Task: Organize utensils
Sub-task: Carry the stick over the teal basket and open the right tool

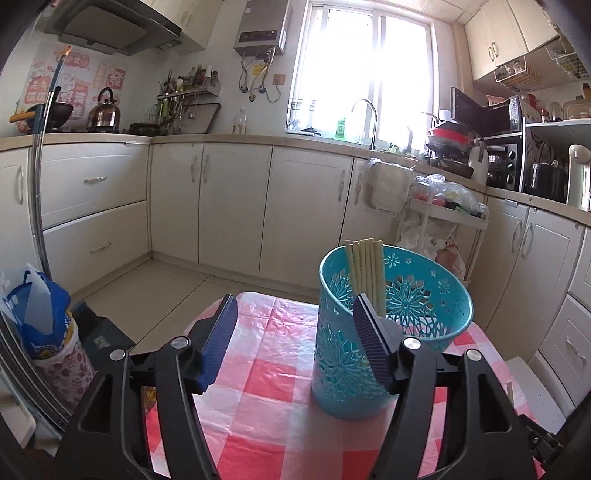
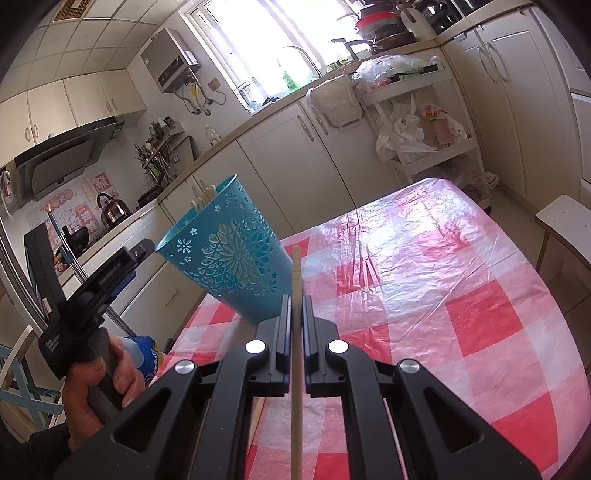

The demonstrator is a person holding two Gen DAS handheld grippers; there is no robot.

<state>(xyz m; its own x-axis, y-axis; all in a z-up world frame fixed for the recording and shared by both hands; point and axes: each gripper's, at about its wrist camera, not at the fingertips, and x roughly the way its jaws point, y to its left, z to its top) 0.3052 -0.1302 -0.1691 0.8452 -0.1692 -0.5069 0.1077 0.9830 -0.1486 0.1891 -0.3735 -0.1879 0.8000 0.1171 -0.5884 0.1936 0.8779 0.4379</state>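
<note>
A domestic kitchen with cream cabinets, a bright window (image 1: pixel 369 62) above a sink tap and a wall-mounted water heater (image 1: pixel 260 27) is shown behind a bench (image 2: pixel 461 295) covered by a red-and-white checked cloth under clear plastic. A teal perforated holder (image 1: pixel 413 295) is seen standing upright on the bench near its far left edge, as viewed from the right wrist. A bundle of pale chopsticks (image 1: pixel 364 269) is held inside it, leaning against the near-left part of its rim with the ends projecting above. The left gripper (image 1: pixel 295 339) is presented with its jaws apart and nothing between them; its right pad (image 1: pixel 371 339) is seen in front of the holder's near wall, while the left pad is placed over bare cloth. Whether the right pad touches the holder cannot be told. In the right wrist view this gripper's handle is seen gripped by a hand (image 2: pixel 99 387) at the left, beside the holder. The right gripper (image 2: pixel 295 314) is shown closed on a single pale chopstick (image 2: pixel 296 280), which is clamped lengthwise between the pads, its tip projecting forward towards the holder's base. A white trolley (image 2: pixel 424 122) carrying plastic bags is visible beyond the bench.
</note>
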